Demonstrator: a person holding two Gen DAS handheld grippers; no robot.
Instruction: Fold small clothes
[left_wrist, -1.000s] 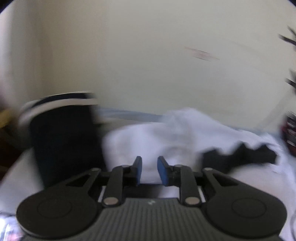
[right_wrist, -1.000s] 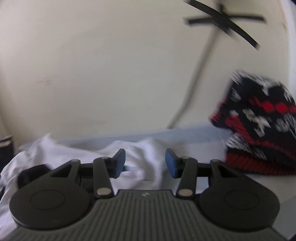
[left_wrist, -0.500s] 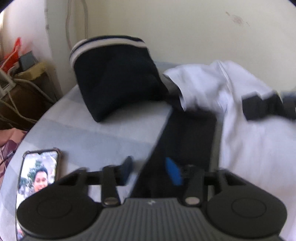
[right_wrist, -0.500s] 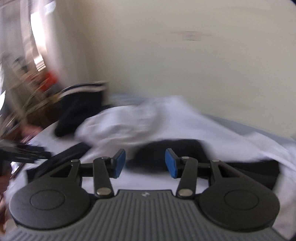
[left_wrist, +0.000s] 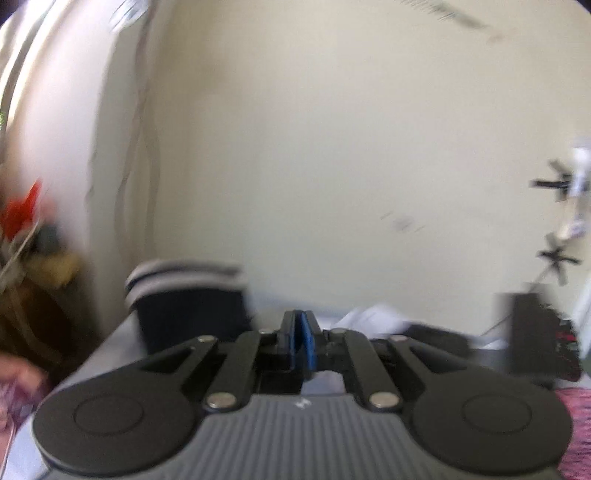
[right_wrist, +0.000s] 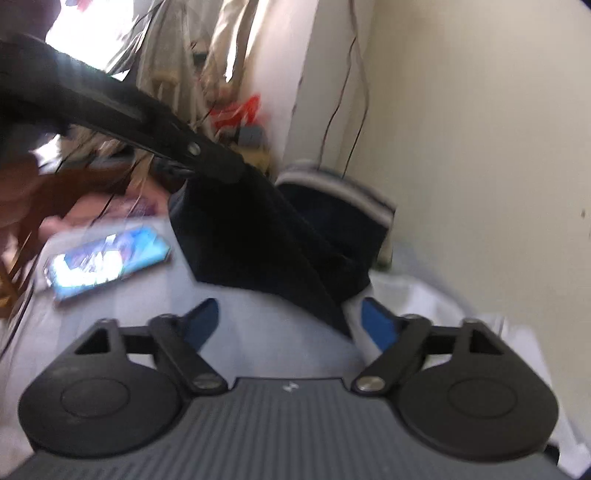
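Observation:
My left gripper (left_wrist: 301, 339) is shut, its blue pads pressed together. In the right wrist view the left gripper (right_wrist: 229, 170) reaches in from the upper left, and a dark garment (right_wrist: 266, 236) hangs from its tips down to the bed. My right gripper (right_wrist: 290, 321) is low over the pale sheet (right_wrist: 258, 343) with its jaws opening wide. The dark garment's lower corner ends just ahead of the right finger (right_wrist: 376, 325), and no pad presses on it. A white garment (right_wrist: 424, 295) lies crumpled to the right, also seen as the white garment (left_wrist: 373, 317) behind the left pads.
A folded navy garment with white stripes (right_wrist: 343, 206) leans against the wall, the same navy garment (left_wrist: 184, 306) at left. A lit phone (right_wrist: 107, 258) lies on the sheet. A dark red-patterned knit (left_wrist: 543, 343) sits at the right. Cables and clutter (right_wrist: 236, 110) fill the corner.
The left gripper has closed on the dark garment and lifted it off the bed. The right gripper has swung left toward the corner, rolled, and opened much wider.

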